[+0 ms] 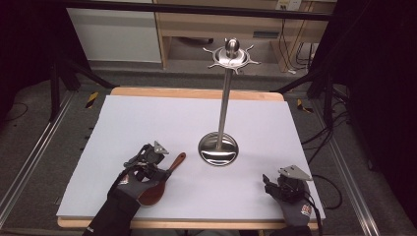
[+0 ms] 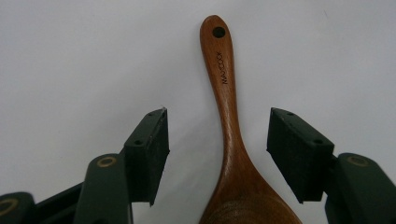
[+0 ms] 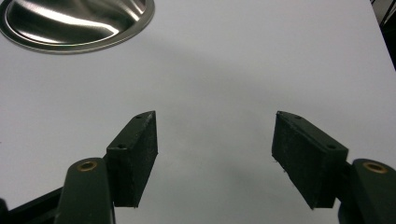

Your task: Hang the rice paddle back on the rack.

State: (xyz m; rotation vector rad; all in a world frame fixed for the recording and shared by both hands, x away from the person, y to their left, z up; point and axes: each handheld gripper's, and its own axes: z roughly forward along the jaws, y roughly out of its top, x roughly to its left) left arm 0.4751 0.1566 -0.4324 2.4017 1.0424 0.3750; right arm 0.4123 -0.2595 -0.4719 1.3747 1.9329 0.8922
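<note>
The left tongs [image 1: 156, 158] straddle the wooden spoon [image 1: 160, 183] lying on the white table [image 1: 147, 123] near its front edge, pads released and clear of the neck. The steel stand [image 1: 219, 147] rises mid-table. The right tongs [image 1: 268, 181] rest released, gripping nothing.

Surface: a table [image 1: 196, 92] with a light wooden edge, covered by a white sheet [image 1: 147, 128].
Near its middle: a steel stand [image 1: 219, 149], its round base flat on the sheet and its pole upright.
Front left: a wooden spoon [image 1: 162, 179] lies flat, handle pointing toward the stand's base, well short of it.
</note>
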